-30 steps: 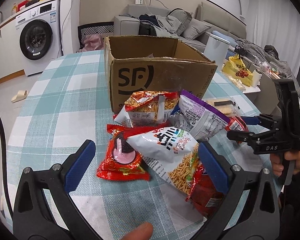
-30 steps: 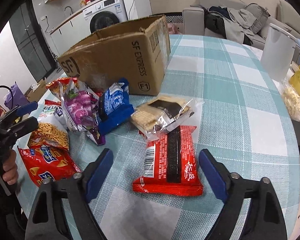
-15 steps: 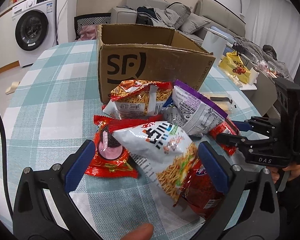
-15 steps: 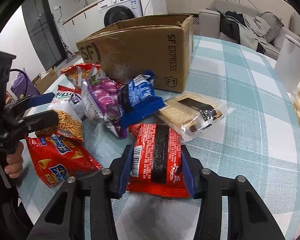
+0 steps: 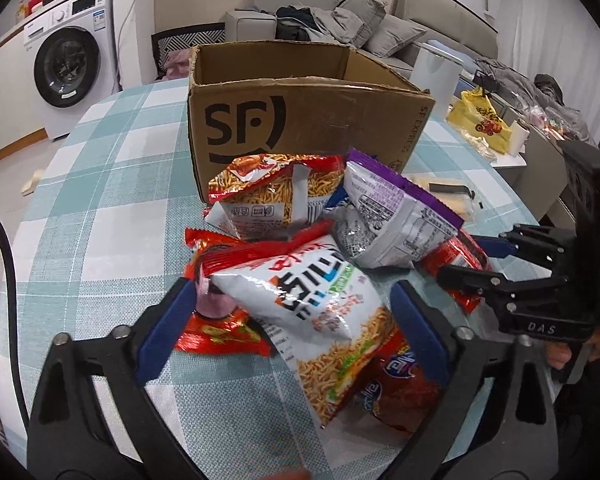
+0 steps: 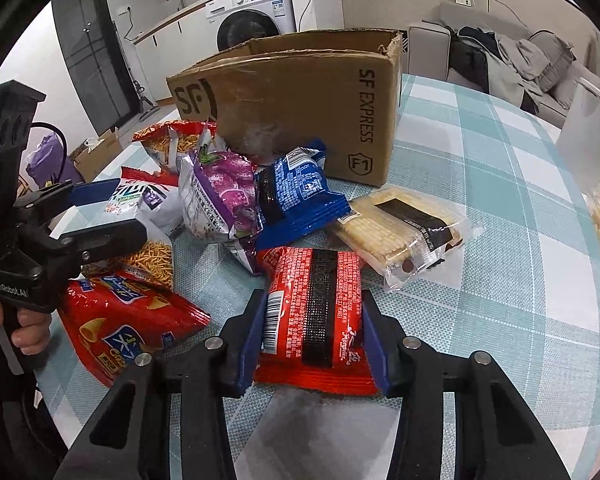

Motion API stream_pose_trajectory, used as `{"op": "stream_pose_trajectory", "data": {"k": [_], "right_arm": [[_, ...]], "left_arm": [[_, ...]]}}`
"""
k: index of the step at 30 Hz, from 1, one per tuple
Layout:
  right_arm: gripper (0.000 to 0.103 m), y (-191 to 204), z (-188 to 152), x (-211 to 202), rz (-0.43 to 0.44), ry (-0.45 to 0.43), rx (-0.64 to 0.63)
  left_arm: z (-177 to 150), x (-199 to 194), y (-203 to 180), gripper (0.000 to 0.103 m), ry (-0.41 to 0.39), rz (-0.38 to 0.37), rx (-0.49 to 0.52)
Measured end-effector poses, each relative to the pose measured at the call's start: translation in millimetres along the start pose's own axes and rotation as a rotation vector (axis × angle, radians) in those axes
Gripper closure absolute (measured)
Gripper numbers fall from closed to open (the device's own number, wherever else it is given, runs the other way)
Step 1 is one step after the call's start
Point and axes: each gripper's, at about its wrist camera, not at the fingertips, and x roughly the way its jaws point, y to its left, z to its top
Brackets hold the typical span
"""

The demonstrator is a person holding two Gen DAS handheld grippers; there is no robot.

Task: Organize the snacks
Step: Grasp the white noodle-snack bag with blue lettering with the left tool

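Observation:
An open cardboard box (image 5: 300, 116) marked SF stands on the checked table (image 5: 100, 184); it also shows in the right wrist view (image 6: 300, 96). Snack bags lie piled in front of it. My left gripper (image 5: 288, 320) is open, its fingers either side of a white noodle-snack bag (image 5: 312, 304) that lies over a red bag (image 5: 216, 320). My right gripper (image 6: 312, 336) is shut on a red packet with a black stripe (image 6: 316, 312). Beside it lie a blue packet (image 6: 300, 196), a purple bag (image 6: 220, 196) and a clear biscuit pack (image 6: 404, 228).
A red chip bag (image 6: 120, 320) lies at the near left of the right wrist view. A white bin (image 5: 436, 72) and a yellow bag (image 5: 480, 120) stand beyond the table's right edge. A washing machine (image 5: 68, 68) and a sofa (image 5: 340, 20) are behind.
My right gripper moved forward and closed on the red striped packet. My left gripper moved forward over the white noodle-snack bag and its fingers narrowed a little.

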Motion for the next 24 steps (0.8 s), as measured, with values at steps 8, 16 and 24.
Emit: {"op": "stream_pose_trajectory", "data": {"k": [8, 16, 24], "right_arm": [[0.057, 1.4, -0.3, 0.7, -0.001, -0.001, 0.000], [0.058, 1.5, -1.1, -1.0, 0.013, -0.011, 0.003], [0.059, 1.7, -0.3, -13.3, 0.034, -0.062, 0.011]], "left_arm": [[-5.8, -3.1, 2.4, 0.063, 0.005, -0.116, 0.005], [-8.0, -7.0, 2.4, 0.069, -0.015, -0.128, 0.014], [-6.5, -19.8, 9.4, 0.072, -0.052, -0.150, -0.005]]}}
